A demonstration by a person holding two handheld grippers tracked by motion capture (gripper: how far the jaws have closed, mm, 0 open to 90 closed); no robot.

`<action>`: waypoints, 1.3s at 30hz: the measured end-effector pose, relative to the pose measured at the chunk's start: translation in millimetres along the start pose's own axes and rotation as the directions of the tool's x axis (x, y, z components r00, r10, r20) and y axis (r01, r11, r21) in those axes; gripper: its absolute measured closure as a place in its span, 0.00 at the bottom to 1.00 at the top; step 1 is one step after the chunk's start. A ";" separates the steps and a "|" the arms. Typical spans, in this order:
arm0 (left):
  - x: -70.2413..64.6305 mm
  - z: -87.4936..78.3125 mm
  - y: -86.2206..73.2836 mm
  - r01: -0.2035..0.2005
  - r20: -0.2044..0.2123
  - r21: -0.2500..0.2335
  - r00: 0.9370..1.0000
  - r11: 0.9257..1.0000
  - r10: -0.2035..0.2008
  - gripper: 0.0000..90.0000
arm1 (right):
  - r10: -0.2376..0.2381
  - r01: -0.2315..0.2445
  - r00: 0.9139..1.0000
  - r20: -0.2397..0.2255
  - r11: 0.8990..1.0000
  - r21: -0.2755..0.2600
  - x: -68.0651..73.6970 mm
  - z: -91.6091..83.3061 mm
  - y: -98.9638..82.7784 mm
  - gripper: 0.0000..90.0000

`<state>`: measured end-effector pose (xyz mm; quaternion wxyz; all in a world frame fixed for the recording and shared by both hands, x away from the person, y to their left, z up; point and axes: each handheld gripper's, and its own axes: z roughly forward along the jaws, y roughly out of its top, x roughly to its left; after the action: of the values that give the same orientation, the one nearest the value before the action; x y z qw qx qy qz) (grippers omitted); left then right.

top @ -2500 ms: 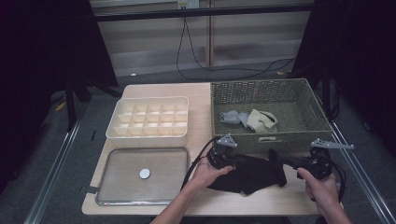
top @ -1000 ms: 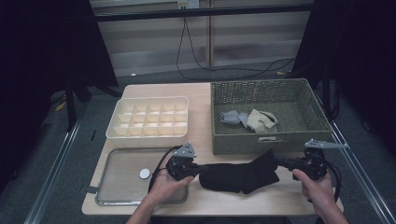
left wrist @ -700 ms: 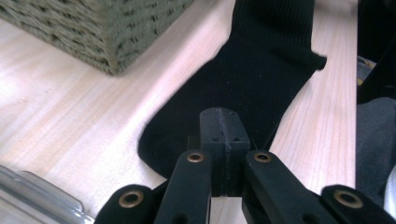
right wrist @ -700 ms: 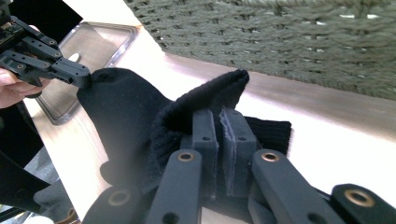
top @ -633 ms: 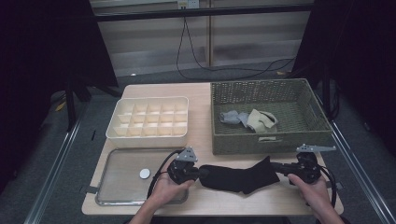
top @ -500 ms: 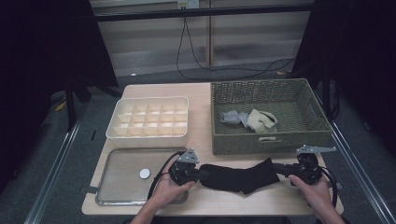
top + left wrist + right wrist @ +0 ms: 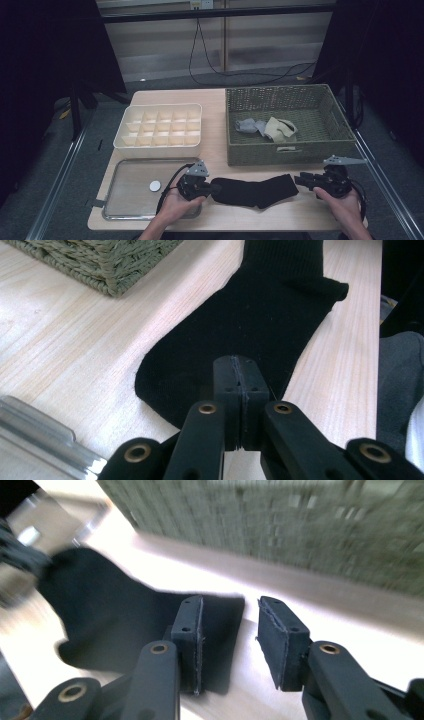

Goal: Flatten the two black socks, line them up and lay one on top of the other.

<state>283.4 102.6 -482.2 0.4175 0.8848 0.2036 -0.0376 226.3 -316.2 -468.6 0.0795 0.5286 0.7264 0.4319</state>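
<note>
Black sock (image 7: 255,191) lies flat on the bench (image 7: 215,107), stretched out. Left hand-held gripper (image 7: 212,188) pinches its toe; right hand-held gripper (image 7: 301,179), jaws just opening, has let go. Folding and stowing remain.

No legible text, label, brand, number or sign anywhere.

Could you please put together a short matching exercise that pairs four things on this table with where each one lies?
Things:
1. black sock
2. grey and beige socks
3. small white disc
4. compartment box

Places:
A. on the metal tray
B. flat on the table, between the grippers
C. in the wicker basket
D. behind the tray, left of the basket

Pairs: 1-B, 2-C, 3-A, 4-D
</note>
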 end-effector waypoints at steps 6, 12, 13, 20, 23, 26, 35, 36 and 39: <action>5.0 -4.7 0.2 0.026 -0.004 -0.035 1.000 0.999 -0.026 0.87 | -0.008 0.009 1.000 -0.026 0.999 0.035 0.0 2.8 -0.9 0.62; 17.4 -11.1 -4.3 0.077 -0.043 -0.069 0.996 0.995 -0.080 0.76 | -0.010 0.011 1.000 -0.011 0.996 0.085 4.2 14.1 -3.3 0.48; 19.0 -10.8 -5.4 0.082 -0.056 -0.062 0.995 0.995 -0.085 0.75 | -0.004 0.003 1.000 0.012 0.995 0.097 5.2 15.9 -3.7 0.42; 22.0 -3.2 -8.7 0.095 -0.052 -0.029 0.994 0.995 -0.096 0.70 | -0.027 0.026 1.000 0.005 0.991 0.128 6.1 24.0 -5.1 0.64; 22.7 -1.0 -8.6 0.092 -0.043 -0.026 0.995 0.995 -0.093 0.80 | -0.030 0.030 1.000 -0.002 0.988 0.151 7.0 27.4 -5.6 0.71; 21.4 -1.0 -8.6 0.082 -0.019 -0.020 0.996 0.996 -0.082 0.90 | -0.032 0.031 0.999 0.001 0.987 0.158 7.6 29.2 -5.5 0.73; 18.3 -9.8 -6.6 0.066 0.011 -0.042 0.998 0.997 -0.066 0.97 | -0.030 0.031 1.000 -0.008 0.990 0.141 8.0 26.8 -2.4 0.95; 16.8 -11.9 -5.9 0.066 0.016 -0.049 0.998 0.997 -0.065 0.97 | -0.018 0.020 1.000 -0.017 0.991 0.129 8.2 25.3 -1.2 0.95; 15.0 -17.2 -4.5 0.059 0.021 -0.063 0.998 0.996 -0.058 0.97 | -0.021 0.023 0.999 -0.024 0.994 0.105 7.7 22.7 3.0 0.95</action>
<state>293.6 123.1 -477.8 0.4462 0.8642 0.2267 -0.0516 238.0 -297.3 -477.8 0.0478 0.5189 0.7549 0.3983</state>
